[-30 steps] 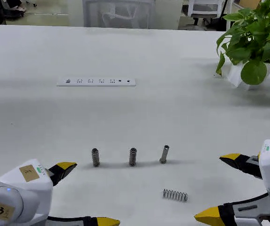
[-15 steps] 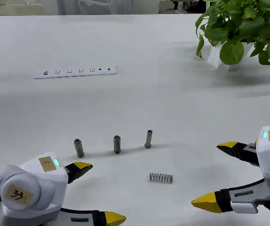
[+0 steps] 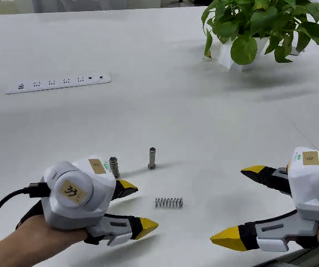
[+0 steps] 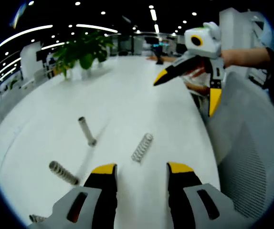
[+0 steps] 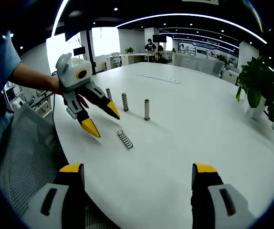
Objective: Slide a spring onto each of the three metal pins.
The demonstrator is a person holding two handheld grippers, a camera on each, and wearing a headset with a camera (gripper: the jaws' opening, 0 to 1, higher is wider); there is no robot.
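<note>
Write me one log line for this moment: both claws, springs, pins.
left claw: open, near loose coiled steel spring | right claw: open, empty | bare grey metal pin: upright | sprung pins: two

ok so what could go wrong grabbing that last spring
1. The loose silver coil spring lies flat on the white table. The open left claw could pinch it off-centre and send it rolling.
2. The bare upright metal pin looks unsupported and stands near a spring-covered pin, so a clumsy approach could knock either over.
</note>
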